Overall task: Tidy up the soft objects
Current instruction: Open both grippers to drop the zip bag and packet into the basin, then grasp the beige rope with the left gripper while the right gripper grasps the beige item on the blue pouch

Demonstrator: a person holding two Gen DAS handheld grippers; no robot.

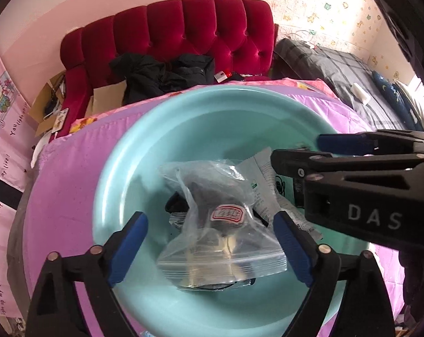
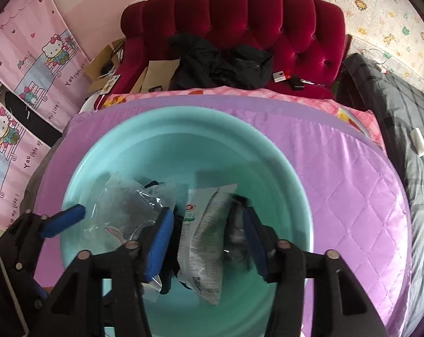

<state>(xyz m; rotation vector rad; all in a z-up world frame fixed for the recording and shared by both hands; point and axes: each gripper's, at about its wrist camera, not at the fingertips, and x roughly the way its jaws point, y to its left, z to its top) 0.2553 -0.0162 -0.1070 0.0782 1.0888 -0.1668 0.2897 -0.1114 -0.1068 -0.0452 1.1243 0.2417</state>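
Observation:
A teal basin (image 1: 183, 104) (image 2: 155, 115) sits on a purple quilted cover. In it lies a clear zip bag (image 1: 220, 241) (image 2: 127, 210) holding a dark soft item with a red and white label. My left gripper (image 1: 210, 219) stands wide open over the bag, its blue pads clear of the bag on both sides. A white and green packet (image 2: 203, 238) (image 1: 262, 168) hangs loosely between the pads of my right gripper (image 2: 207, 213) (image 1: 296, 151), which is open with gaps on both sides. More dark wrapped items lie underneath.
The purple quilted cover (image 2: 352, 196) spreads around the basin. Behind stands a red tufted sofa (image 2: 254, 14) with black clothes (image 2: 220, 64) and small items on it. Cardboard boxes (image 2: 155, 75) lie at the left, a grey plaid blanket (image 2: 402, 118) at the right.

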